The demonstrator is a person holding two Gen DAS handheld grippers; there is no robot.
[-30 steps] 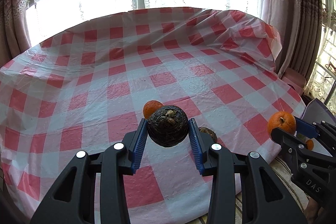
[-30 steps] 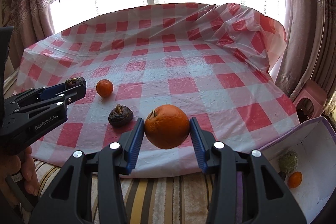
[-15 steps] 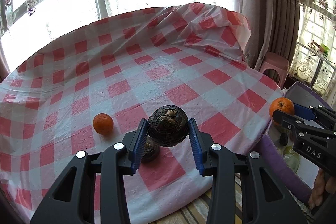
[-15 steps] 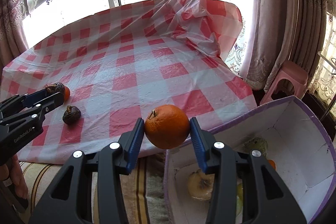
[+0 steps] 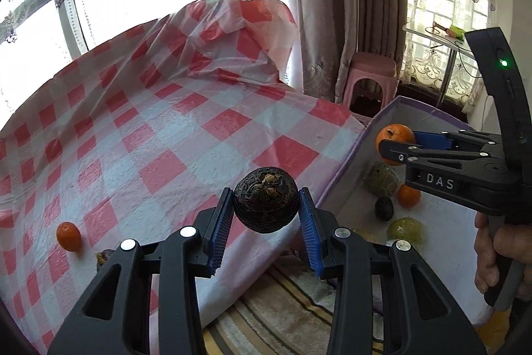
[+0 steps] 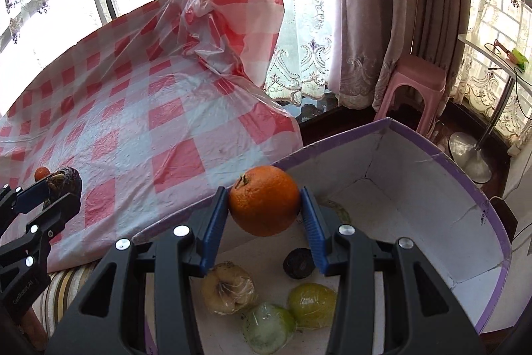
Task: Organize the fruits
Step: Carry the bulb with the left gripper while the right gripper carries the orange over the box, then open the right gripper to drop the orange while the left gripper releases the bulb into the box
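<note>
While the left tongs (image 5: 265, 211) clench a dark wrinkled fruit (image 5: 265, 204) at frame centre, the right tongs (image 6: 265, 211) grip an orange (image 6: 265, 200). A purple-rimmed box (image 6: 478, 188) holding other fruit fills the right view's lower right.

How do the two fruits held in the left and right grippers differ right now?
Colour: the round dark brown fruit in the left gripper is near-black; the round orange fruit in the right gripper is bright orange.
Surface: the dark one looks wrinkled and dull, the orange smoother.
Position: the orange hangs over the purple-rimmed white box; the dark fruit is over the checked tablecloth's edge.
Shared: both round, each clamped between blue fingers.
</note>
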